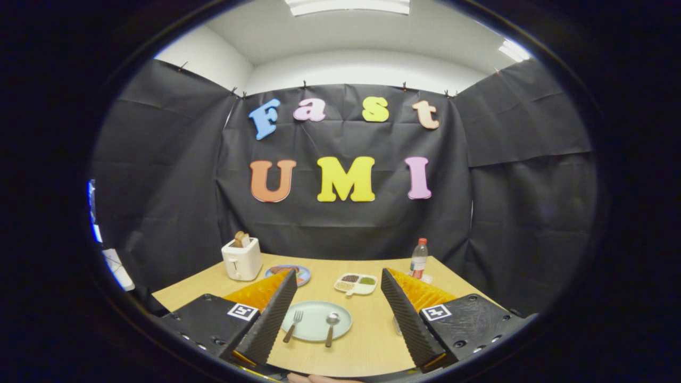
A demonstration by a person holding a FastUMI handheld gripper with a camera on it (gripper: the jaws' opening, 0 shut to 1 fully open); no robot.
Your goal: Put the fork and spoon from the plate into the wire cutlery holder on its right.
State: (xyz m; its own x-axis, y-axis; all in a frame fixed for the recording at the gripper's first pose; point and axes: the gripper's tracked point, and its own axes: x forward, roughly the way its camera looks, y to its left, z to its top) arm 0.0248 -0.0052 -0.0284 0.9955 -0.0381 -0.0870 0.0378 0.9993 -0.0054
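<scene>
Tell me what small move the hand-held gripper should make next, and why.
Probably ease forward and down toward the fork. The hand-held gripper is open with nothing between its fingers, and both the fork and the spoon lie on the plate between them, so neither has been picked up yet.

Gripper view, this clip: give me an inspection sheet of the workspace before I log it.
Surface: light wooden table, dry and tidy.
Job's things: fork and spoon lie side by side on the pale green plate, untouched. The wire cutlery holder is mostly hidden behind the right finger.
Clutter: white toaster with bread in it, blue plate of food, divided dish with three fillings, plastic bottle.
Grippers: gripper open, fingers spread wide, with the plate between them just ahead.
Cables: nothing seen.
Surroundings: black cloth walls, ceiling lights on.
</scene>
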